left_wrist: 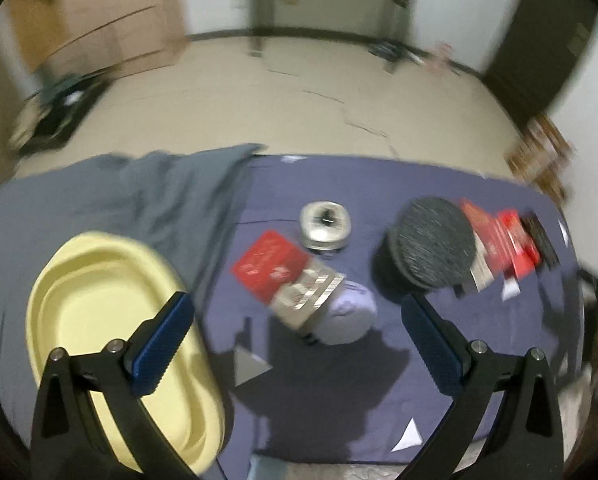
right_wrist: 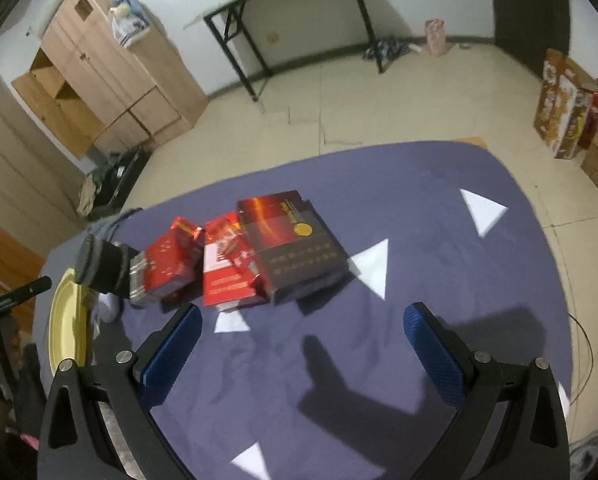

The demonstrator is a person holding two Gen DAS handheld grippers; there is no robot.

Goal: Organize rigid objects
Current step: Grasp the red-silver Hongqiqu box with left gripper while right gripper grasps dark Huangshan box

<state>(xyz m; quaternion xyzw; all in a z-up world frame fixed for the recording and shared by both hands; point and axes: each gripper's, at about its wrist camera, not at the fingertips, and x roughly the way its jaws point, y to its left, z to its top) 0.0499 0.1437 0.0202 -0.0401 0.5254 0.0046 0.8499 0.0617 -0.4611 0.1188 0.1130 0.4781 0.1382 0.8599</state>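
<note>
A: Log both claws first.

B: Left claw (left_wrist: 295, 344): fingers spread wide, released, nothing between the blue pads (left_wrist: 165, 344). It hangs above the near part of the tabletop (left_wrist: 439, 184), which is covered in a dark blue cloth. Right claw (right_wrist: 301, 352): also spread and released, empty, over bare cloth on the near side.

A: Positions of the rigid objects, left wrist view?

B: Yellow tray (left_wrist: 111, 292) at near left, partly behind the left finger, resting on a grey cloth (left_wrist: 139, 188). Centre: a red flat box (left_wrist: 269, 262), touching a silver-patterned pack (left_wrist: 307, 294) at its near right corner. That pack leans over a pale lavender rounded object (left_wrist: 349, 318); blur prevents identifying it. Just beyond the red box sits a round white container (left_wrist: 325, 224). Right of centre, a dark cylinder (left_wrist: 427, 248) with a grey speckled top; a row of red and dark packs (left_wrist: 507, 240) lies against its right side.

A: Right wrist view?

B: Packs bunched left of centre: a dark box with a gold disc (right_wrist: 295, 244) on the right, a red pack (right_wrist: 229, 272) touching it in the middle, another red pack (right_wrist: 169, 266) left of that, butted against the cylinder. White paper triangles (right_wrist: 373, 266) scattered over the cloth.
</note>
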